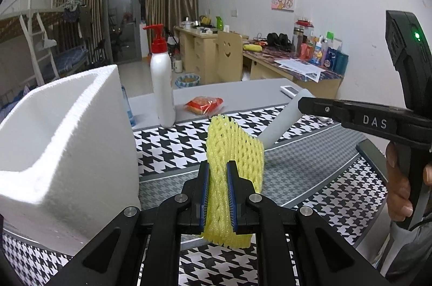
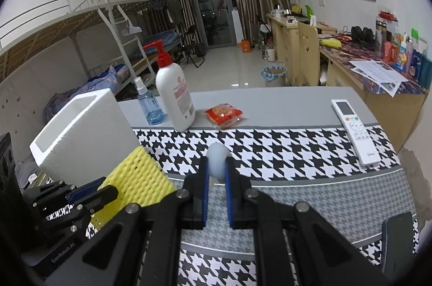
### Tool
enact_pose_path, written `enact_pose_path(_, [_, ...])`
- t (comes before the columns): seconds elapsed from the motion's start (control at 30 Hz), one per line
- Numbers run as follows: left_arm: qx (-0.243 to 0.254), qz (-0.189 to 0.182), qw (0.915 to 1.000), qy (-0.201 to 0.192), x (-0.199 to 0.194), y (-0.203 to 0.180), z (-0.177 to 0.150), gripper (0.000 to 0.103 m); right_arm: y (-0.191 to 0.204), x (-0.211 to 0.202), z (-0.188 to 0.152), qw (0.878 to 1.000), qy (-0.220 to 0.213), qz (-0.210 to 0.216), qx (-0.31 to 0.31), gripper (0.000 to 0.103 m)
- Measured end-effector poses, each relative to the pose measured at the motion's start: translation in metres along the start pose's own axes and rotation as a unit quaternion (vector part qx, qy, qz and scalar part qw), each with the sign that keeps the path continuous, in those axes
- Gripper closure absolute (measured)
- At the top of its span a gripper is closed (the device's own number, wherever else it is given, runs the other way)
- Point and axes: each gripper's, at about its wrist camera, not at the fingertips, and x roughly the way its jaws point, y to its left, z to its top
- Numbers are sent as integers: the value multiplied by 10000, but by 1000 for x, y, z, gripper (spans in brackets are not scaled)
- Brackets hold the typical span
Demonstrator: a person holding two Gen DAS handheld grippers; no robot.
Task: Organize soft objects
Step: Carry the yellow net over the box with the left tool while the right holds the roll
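My left gripper (image 1: 218, 164) is shut on a yellow foam net sleeve (image 1: 234, 148) and holds it above the houndstooth mat, right of the white foam box (image 1: 62, 134). The sleeve (image 2: 137, 178) and the left gripper (image 2: 104, 191) also show in the right wrist view beside the box (image 2: 83, 134). My right gripper (image 2: 217, 161) is shut on a white foam tube (image 2: 218, 161), seen end-on. In the left wrist view the tube (image 1: 283, 121) slants down from the right gripper (image 1: 301, 103) toward the sleeve.
A white pump bottle (image 2: 175, 94), a blue spray bottle (image 2: 148, 105) and a red snack packet (image 2: 223, 114) stand at the table's far side. A white remote (image 2: 356, 132) lies at the right. A dark phone (image 2: 399, 242) lies near the front right.
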Motion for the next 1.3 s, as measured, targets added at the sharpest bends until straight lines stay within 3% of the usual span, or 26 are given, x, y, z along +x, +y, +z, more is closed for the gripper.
enact_pose_path(1.3, [189,-47,9963,-832,-59,17,26,89,44,-40,8,9971,-742,-7,-171,89])
